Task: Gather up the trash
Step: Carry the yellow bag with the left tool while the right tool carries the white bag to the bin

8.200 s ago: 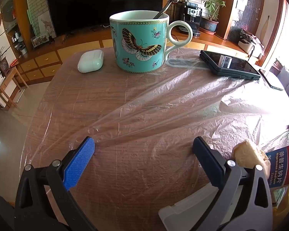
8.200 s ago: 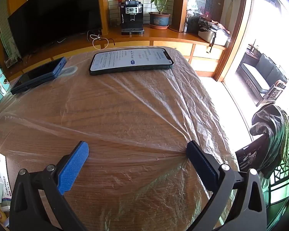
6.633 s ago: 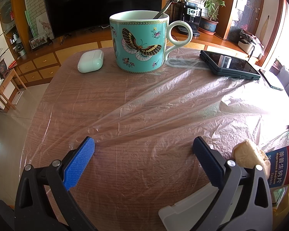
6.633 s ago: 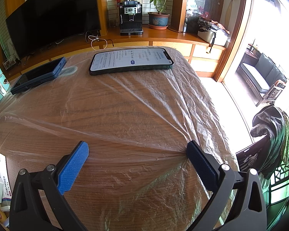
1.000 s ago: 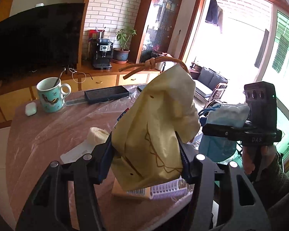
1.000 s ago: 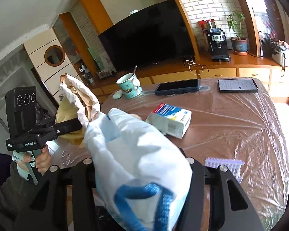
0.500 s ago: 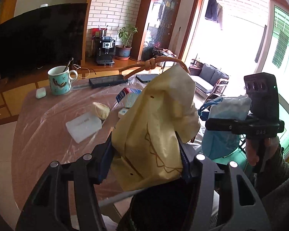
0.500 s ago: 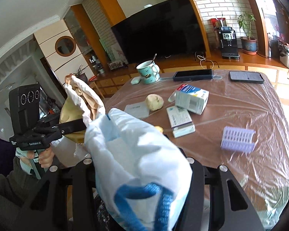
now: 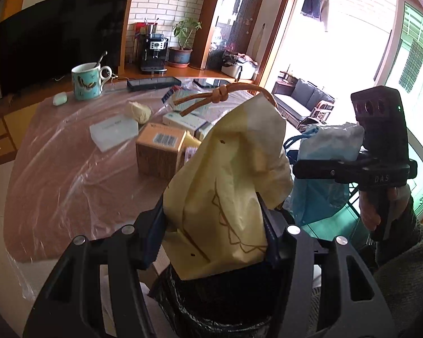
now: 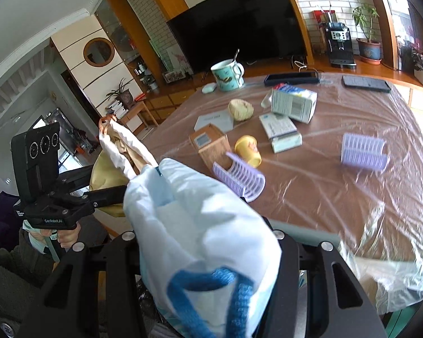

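Yellow paper crumples between the fingers of the left hand-held gripper (image 9: 214, 225), which pinches a yellow paper bag (image 9: 228, 180) with a knotted brown cord handle (image 9: 220, 95) poking out at the top. The right hand-held gripper (image 10: 208, 253) is likewise clamped on a pale blue bag (image 10: 200, 225) whose blue drawstring (image 10: 211, 290) loops toward the camera. Both bags are carried off the near edge of the worktop (image 10: 338, 197), above what looks like a black bin liner (image 9: 211, 295) just under the left fingers (its opening is not clearly visible); holding them there suggests they are about to be dropped in as trash. More apparent trash lies on the plastic-covered worktop: a brown cardboard box (image 10: 211, 143), a small yellow cup (image 10: 248, 146) on its side just beside it, a white and blue carton (image 10: 293, 104), two flatter packets (image 10: 279, 129), a crumpled beige wad (image 10: 241, 109), a white flat tray (image 10: 214, 122) and two lilac ribbed pieces (image 10: 363, 152). Toward the far edge, well apart from the litter, stand a butterfly mug (image 10: 228, 76) with a spoon, an earbud case (image 10: 210, 87) and two phones (image 10: 365, 83), presumably to be kept. Judging by this, collection is only begun.
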`<state>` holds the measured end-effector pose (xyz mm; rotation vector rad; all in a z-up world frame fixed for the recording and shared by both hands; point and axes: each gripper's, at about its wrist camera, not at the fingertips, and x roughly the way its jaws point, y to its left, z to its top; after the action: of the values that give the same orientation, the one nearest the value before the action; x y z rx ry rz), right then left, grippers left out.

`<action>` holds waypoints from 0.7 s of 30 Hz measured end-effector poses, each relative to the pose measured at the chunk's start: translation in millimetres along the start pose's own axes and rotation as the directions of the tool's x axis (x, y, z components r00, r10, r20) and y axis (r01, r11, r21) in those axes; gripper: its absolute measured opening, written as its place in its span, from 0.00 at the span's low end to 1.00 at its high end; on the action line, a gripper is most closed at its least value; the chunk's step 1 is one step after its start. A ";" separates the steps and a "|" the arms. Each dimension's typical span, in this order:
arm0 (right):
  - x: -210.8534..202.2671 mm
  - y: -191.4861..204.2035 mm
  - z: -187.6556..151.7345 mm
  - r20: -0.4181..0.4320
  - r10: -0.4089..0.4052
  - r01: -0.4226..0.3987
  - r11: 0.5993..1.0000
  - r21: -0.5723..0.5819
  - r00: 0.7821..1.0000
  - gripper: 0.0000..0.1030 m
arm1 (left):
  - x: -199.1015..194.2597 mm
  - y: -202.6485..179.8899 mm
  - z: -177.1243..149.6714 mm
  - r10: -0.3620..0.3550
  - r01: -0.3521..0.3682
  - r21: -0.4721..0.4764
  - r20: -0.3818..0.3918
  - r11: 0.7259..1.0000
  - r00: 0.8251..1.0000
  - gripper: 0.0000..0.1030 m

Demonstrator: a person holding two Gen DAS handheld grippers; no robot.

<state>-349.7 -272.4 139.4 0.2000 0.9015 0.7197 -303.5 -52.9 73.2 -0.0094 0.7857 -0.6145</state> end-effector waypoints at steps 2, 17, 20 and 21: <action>1.3 0.5 -5.6 -0.010 0.001 -0.001 1.000 0.005 1.000 0.47 | -0.8 -4.3 -8.0 -0.011 0.012 0.011 -0.014 1.000 1.000 0.56; 26.4 -13.4 -46.5 -0.106 -0.013 0.022 0.996 0.083 0.994 0.47 | 23.6 -17.4 -50.7 -0.001 0.007 0.042 -0.141 0.999 0.990 0.56; 30.1 -15.0 -53.4 -0.120 -0.015 0.027 0.995 0.096 0.993 0.47 | 28.3 -17.4 -57.7 0.001 0.004 0.032 -0.163 0.999 0.987 0.56; 31.5 -15.5 -56.2 -0.123 -0.014 0.026 0.994 0.102 0.992 0.47 | 30.4 -17.4 -59.2 0.005 0.000 0.029 -0.171 1.000 0.985 0.56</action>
<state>-372.7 -271.1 77.4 0.2401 1.0575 0.6729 -335.4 -70.4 14.8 0.0719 0.9426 -0.6295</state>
